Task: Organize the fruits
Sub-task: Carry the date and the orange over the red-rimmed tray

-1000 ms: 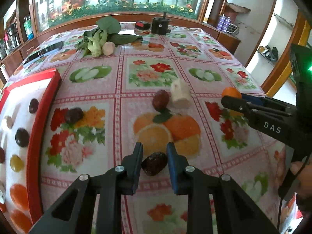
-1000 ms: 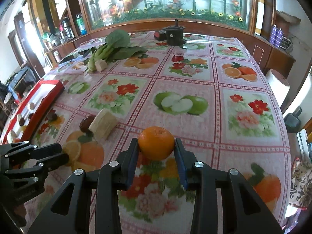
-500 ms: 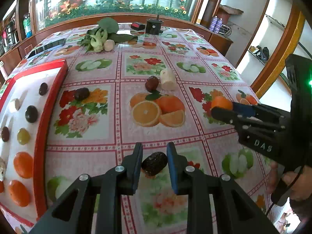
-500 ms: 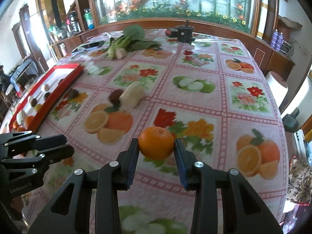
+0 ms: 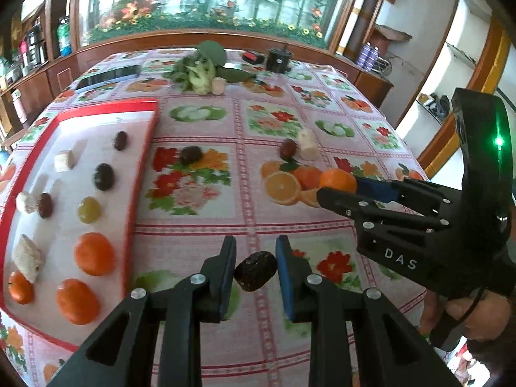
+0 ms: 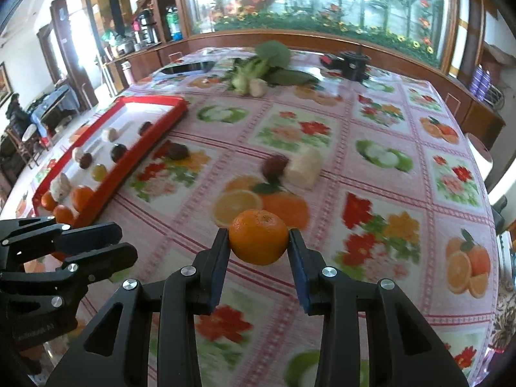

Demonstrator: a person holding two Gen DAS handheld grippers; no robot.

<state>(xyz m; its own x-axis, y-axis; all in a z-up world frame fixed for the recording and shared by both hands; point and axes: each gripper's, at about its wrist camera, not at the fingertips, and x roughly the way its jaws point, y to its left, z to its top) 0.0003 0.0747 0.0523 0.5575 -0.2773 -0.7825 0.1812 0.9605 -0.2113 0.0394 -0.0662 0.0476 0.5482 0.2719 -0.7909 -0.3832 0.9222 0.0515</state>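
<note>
My left gripper [image 5: 255, 269] is shut on a dark wrinkled date [image 5: 255, 270], held above the patterned tablecloth just right of the red-rimmed white tray [image 5: 145, 161]. The tray holds several oranges, dark dates, a green grape and pale chunks. My right gripper [image 6: 259, 247] is shut on a small orange [image 6: 259, 242]; it also shows at the right of the left wrist view, with the orange [image 5: 337, 180] at its tip. On the cloth lie a dark date [image 5: 190, 154], a reddish date [image 5: 288, 147] and a pale banana piece [image 5: 307, 145] side by side.
Leafy greens [image 5: 206, 64] and a black round jar [image 5: 279, 59] lie at the far end of the table, with a dark phone [image 5: 108, 75] to their left. A wooden ledge and window run behind. A hand [image 5: 477, 319] grips the right tool.
Both grippers have pulled back toward the near edge and left, each keeping its fruit. More of the tray has come into view, and the loose fruit on the cloth looks farther away.
</note>
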